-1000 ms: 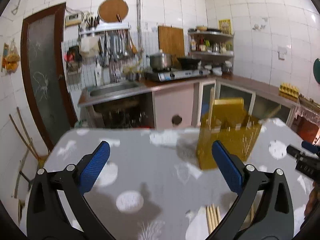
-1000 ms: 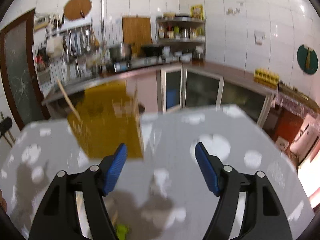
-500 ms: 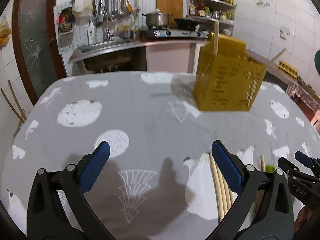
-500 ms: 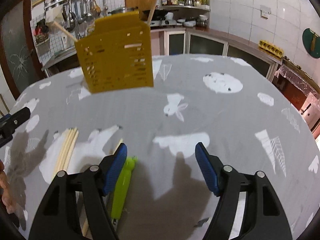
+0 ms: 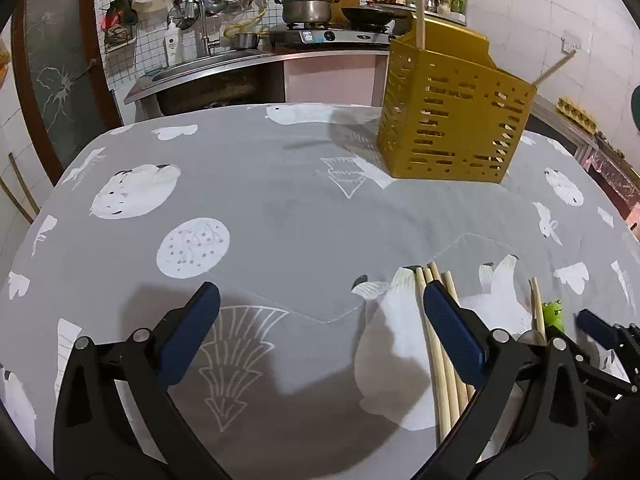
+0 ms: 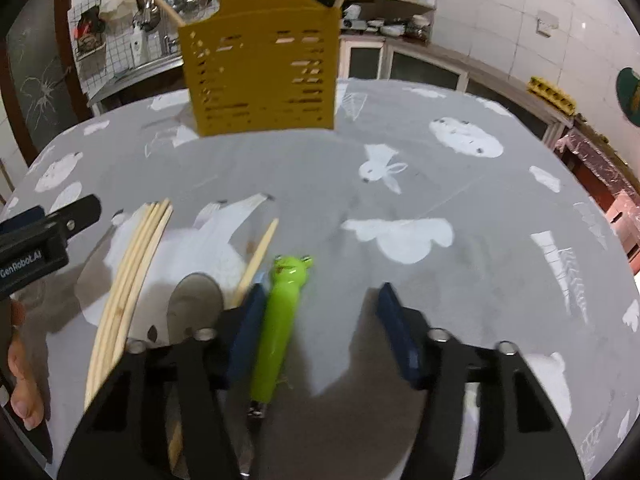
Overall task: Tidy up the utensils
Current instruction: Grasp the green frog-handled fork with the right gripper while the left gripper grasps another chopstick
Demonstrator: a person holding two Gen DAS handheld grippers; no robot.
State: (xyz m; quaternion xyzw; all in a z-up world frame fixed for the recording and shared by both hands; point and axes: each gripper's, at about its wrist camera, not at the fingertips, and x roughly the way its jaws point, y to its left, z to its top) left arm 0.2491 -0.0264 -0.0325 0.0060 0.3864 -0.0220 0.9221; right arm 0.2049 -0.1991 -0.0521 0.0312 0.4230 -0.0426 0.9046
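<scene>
A green frog-headed utensil [image 6: 284, 320] lies on the grey tablecloth between the jaws of my right gripper [image 6: 320, 292]. The jaws are closing: the left pad is against the handle, the right pad still apart from it. Beside it lie a single chopstick [image 6: 260, 256], a grey spoon bowl [image 6: 196, 300] and a bundle of chopsticks [image 6: 132, 272]. My left gripper [image 5: 320, 300] is open low over the cloth, its right finger over that chopstick bundle [image 5: 440, 340]. A yellow slotted utensil holder [image 5: 452, 120] stands at the far side with wooden sticks in it.
The round table [image 5: 260, 200] carries a grey cloth with white animal prints. Behind it are a kitchen counter with a sink [image 5: 208, 68], a stove with a pot [image 5: 308, 10] and shelves. A person's hand [image 6: 20, 360] shows at the left edge of the right wrist view.
Both grippers have dropped toward the table and tilted down. The right gripper's jaws have narrowed around the green utensil. The left gripper now stands over the chopstick bundle.
</scene>
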